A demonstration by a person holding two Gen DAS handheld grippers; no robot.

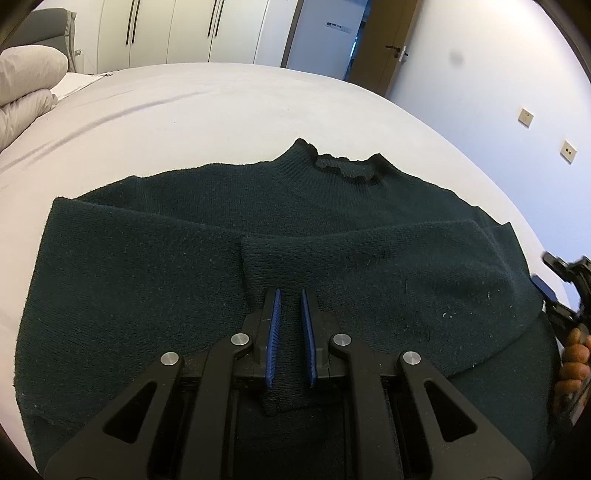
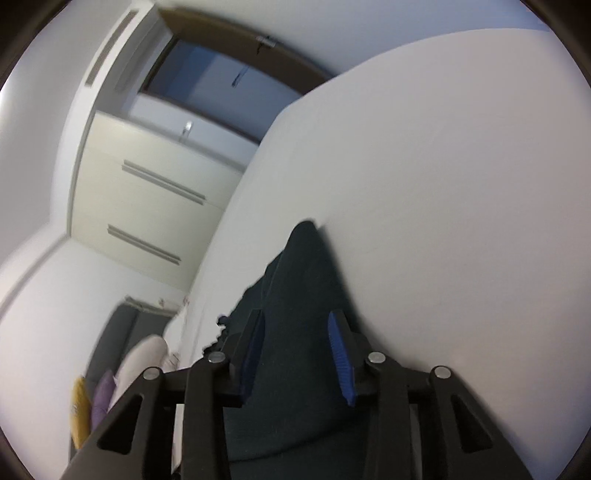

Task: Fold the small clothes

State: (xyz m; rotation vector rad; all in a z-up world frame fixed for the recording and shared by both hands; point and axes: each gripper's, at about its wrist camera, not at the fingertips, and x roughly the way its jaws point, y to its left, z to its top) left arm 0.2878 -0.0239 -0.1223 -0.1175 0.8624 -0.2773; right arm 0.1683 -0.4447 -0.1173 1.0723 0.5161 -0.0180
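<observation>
A dark green knit sweater (image 1: 155, 280) lies flat on the white bed (image 1: 184, 110), collar (image 1: 347, 166) at the far side and both sleeves folded across the body. My left gripper (image 1: 290, 293) hovers low over the middle, its blue pads nearly together with the ribbed sleeve cuff (image 1: 286, 387) pinched between them. My right gripper (image 1: 550, 280) sits at the sweater's right side, with a hand (image 1: 572, 354) behind it. In the right wrist view the right gripper (image 2: 295, 317) stands with its pads apart, the sweater (image 2: 299, 280) lying between and beyond them.
Folded pale bedding and pillows (image 1: 26, 85) lie at the bed's far left. White wardrobes (image 1: 184, 29) and a door (image 1: 384, 44) stand behind the bed. The bed's right edge (image 1: 517, 206) runs close to the sweater. Cushions (image 2: 92, 398) show in the right wrist view.
</observation>
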